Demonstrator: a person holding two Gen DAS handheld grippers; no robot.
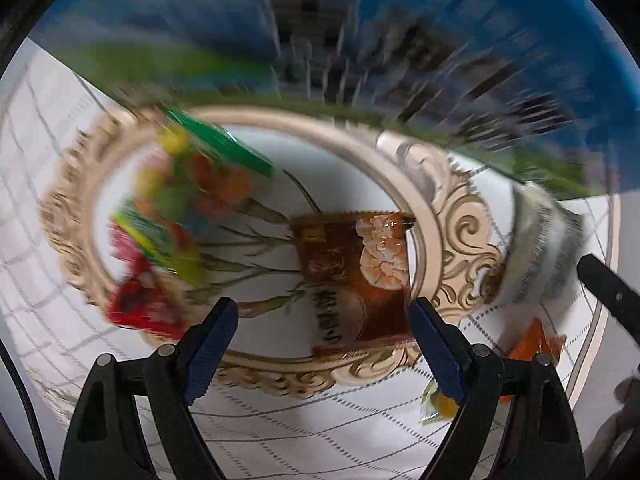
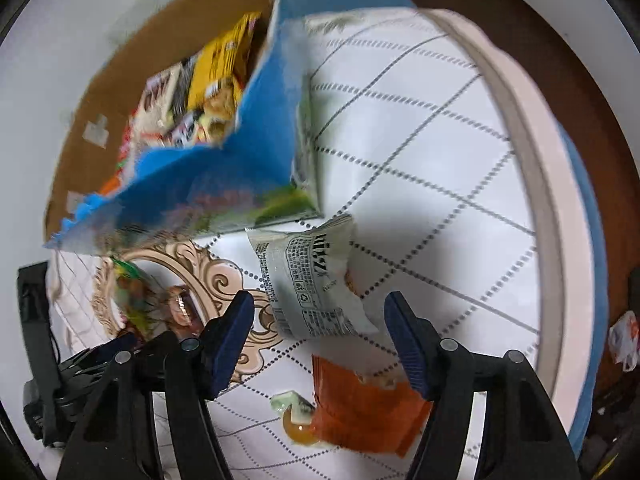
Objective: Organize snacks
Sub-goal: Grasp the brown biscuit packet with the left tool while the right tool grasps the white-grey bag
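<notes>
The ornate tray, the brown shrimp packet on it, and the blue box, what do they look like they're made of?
Ornate tray: probably moulded plastic or resin, with a matte beige scrolled rim and a smooth white printed centre.
Brown shrimp packet: glossy plastic film, judging by the crimped end and printed photo.
Blue box: cardboard, with brown raw board inside, a printed blue outside and torn edges.

Setting: domestic room, probably a dining or living area. Evidence: round counter [image 2: 532, 128] with pale pink rim, covered by a white cloth [image 2: 420, 152] printed with a grey dotted diamond grid; ornate oval serving tray [image 1: 464, 216] with scrolled gilt-look border and painted floral centre, set near the counter's edge; dark reddish-brown floor [image 2: 568, 60] beyond the rim; open cardboard box [image 2: 168, 44] with blue printed sides, packed with retail snack packets [image 2: 216, 76].
</notes>
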